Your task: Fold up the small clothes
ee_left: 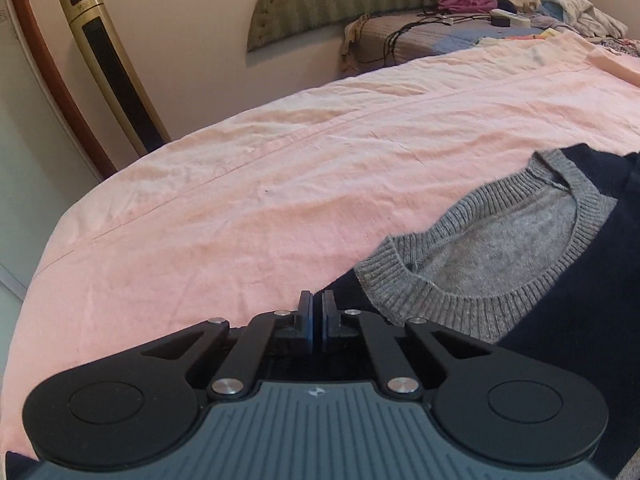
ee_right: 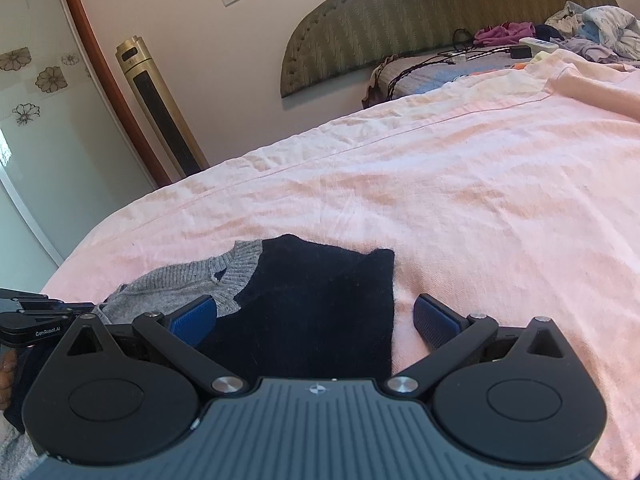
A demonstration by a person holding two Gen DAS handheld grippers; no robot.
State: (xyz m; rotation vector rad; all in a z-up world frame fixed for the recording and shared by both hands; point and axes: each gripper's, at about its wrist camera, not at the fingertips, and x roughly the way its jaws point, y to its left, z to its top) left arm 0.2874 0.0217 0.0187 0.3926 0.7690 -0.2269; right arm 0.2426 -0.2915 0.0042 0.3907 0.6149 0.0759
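- Left tool [ee_left: 317, 312]: the two blue pads stand clenched together, a thin dark slit between them. They sit at the edge of the sweater's navy shoulder; whether any cloth is pinched between them cannot be told.
- Right tool [ee_right: 316, 318]: released, its blue-padded fingers [ee_right: 434, 322] spread wide over the navy part of the sweater, one on either side, pressing on nothing.
- Sweater [ee_right: 320, 300]: navy with a grey ribbed collar [ee_left: 452, 300], lying flat on the bed at the near edge. In the left wrist view it fills the 3 to 5 o'clock sector; in the right wrist view its navy panel lies at centre, with the grey knit towards 9 o'clock.
- Left tool as seen from the right wrist: its black linkage enters at 9 o'clock, next to the grey knit.
- Bed sheet [ee_left: 280, 168]: pink, creased, with a long seam running across it; it covers the middle ground beyond the sweater.
- Tower fan [ee_left: 116, 72]: gold and black, upright against the wall at 10 o'clock.
- Headboard [ee_right: 420, 8]: olive, padded, curved, at 12 to 1 o'clock.
- Heap of clothes [ee_right: 592, 28]: mixed colours, with dark cables beside it, at the head of the bed, 1 to 2 o'clock.
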